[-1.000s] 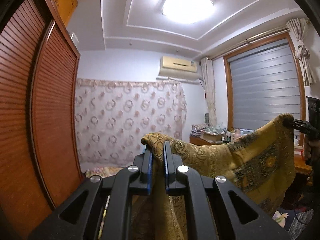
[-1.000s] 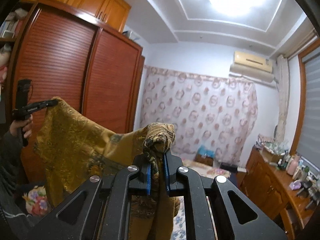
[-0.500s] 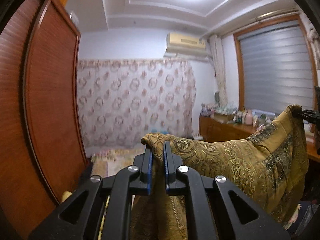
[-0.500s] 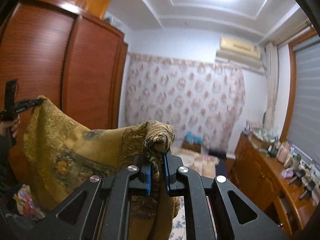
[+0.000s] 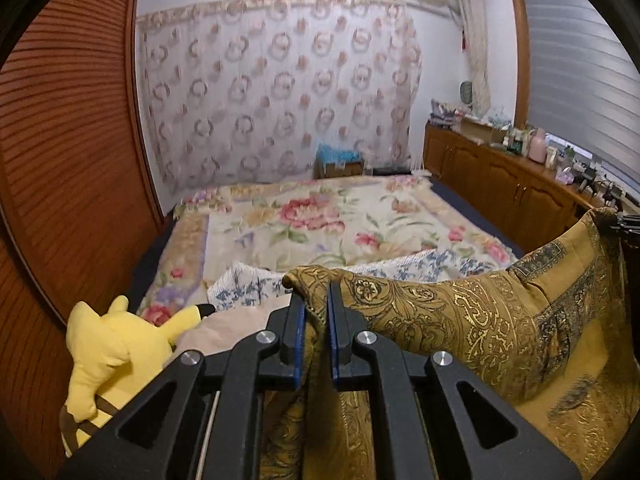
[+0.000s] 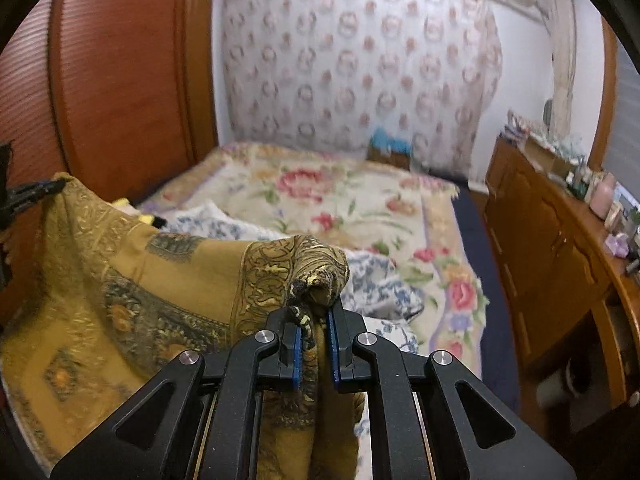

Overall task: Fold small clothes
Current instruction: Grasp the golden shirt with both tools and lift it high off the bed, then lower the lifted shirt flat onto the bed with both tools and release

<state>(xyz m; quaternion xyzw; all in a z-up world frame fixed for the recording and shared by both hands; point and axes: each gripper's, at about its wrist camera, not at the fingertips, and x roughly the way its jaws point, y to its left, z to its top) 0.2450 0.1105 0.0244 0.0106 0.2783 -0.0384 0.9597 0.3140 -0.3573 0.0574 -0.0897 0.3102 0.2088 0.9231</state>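
A mustard-gold patterned cloth (image 5: 472,320) hangs stretched between my two grippers above the bed. My left gripper (image 5: 316,300) is shut on one bunched corner of it. In the right wrist view the same gold cloth (image 6: 132,280) sags to the left, and my right gripper (image 6: 314,314) is shut on its other corner. Each view shows the other gripper's tip at the cloth's far corner: the right gripper (image 5: 624,224) at the right edge, the left gripper (image 6: 36,192) at the left edge. A blue-and-white floral garment (image 5: 256,284) lies crumpled on the bed below.
The bed with a floral blanket (image 5: 320,220) fills the middle. A yellow plush toy (image 5: 108,356) sits at its near left, by the brown slatted wardrobe (image 5: 60,160). A wooden sideboard (image 6: 560,248) with bottles runs along the right. A patterned curtain (image 5: 272,88) covers the far wall.
Both grippers have dropped and tipped downward with the gold cloth still held; the views went from ceiling and wall to the bed, the plush toy and the floral garment.
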